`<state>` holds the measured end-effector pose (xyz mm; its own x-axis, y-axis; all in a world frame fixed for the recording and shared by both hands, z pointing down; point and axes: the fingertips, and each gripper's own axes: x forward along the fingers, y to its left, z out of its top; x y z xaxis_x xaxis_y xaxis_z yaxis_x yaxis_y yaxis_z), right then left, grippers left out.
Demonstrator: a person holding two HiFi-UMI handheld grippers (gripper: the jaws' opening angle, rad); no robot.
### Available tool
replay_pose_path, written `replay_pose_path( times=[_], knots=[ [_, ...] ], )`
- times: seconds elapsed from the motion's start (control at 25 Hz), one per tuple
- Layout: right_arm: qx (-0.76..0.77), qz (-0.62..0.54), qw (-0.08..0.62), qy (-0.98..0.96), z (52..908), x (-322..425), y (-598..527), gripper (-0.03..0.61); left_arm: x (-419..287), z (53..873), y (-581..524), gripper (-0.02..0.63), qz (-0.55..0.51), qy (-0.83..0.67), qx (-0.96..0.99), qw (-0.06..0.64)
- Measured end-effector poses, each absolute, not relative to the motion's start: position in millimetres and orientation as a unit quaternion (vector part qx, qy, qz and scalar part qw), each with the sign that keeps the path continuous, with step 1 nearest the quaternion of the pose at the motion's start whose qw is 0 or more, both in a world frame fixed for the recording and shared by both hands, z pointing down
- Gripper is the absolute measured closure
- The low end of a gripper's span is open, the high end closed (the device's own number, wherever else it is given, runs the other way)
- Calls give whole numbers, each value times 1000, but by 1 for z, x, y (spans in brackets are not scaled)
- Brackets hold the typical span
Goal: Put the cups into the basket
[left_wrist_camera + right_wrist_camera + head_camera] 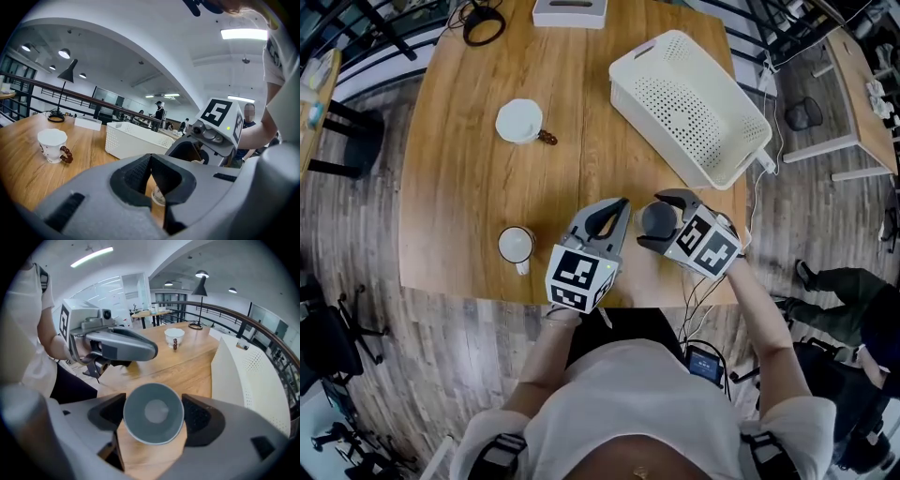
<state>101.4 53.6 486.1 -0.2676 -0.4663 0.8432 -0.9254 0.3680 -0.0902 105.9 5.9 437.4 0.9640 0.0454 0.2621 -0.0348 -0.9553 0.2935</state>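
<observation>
Right gripper (660,221) (153,414): jaws closed on a grey cup (658,217) (152,409), one jaw pressing each side of its wall. The cup sits fully between the jaws, with a round face turned back toward the gripper's own camera, and in that view it is seen over bare wood. Position: over the near part of the desk (459,187), right of centre and close to the near edge. The white basket (686,111) (255,376) lies to the far right of the held cup, apart from it, its perforated bottom bare. Left gripper (622,207) (150,159): jaws together at the tips, with only the small hollow behind them showing and nothing gripped. It is just left of the right gripper and points toward the far right. A small pale rim shows through the hollow; I cannot tell what it is. Two more cups stand on the desk. A white cup with a brown handle (519,122) (52,144) (174,337) is on the far left part, well apart from both grippers. A white mug (516,246) is at near left, close to the near edge and left of the left gripper, not touching it. The left gripper view shows the basket (133,140) beyond the jaws, with the right gripper to its right.
</observation>
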Motion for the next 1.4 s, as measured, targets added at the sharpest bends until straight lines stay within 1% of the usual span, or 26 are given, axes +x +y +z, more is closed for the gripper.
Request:
replay_pose_path(
  times=[0.12, 0.28, 0.48, 0.64, 1.08, 1.4],
  knots=[
    [494, 280, 376, -732, 461, 109, 54, 199, 110, 424, 7, 606, 122, 8, 981, 147],
    [532, 253, 361, -723, 435, 120, 53, 199, 119, 405, 9, 606, 111, 14, 987, 120],
    [570, 239, 339, -709, 414, 137, 57, 199, 132, 382, 12, 606, 92, 22, 990, 107],
    [589, 228, 334, -699, 400, 154, 65, 199, 139, 372, 16, 606, 87, 24, 991, 100],
    [598, 202, 321, -706, 387, 181, 71, 199, 170, 365, 35, 606, 90, 28, 991, 93],
    [612, 177, 320, -702, 360, 233, 32, 199, 207, 350, -1, 606, 84, 10, 994, 69]
  ],
)
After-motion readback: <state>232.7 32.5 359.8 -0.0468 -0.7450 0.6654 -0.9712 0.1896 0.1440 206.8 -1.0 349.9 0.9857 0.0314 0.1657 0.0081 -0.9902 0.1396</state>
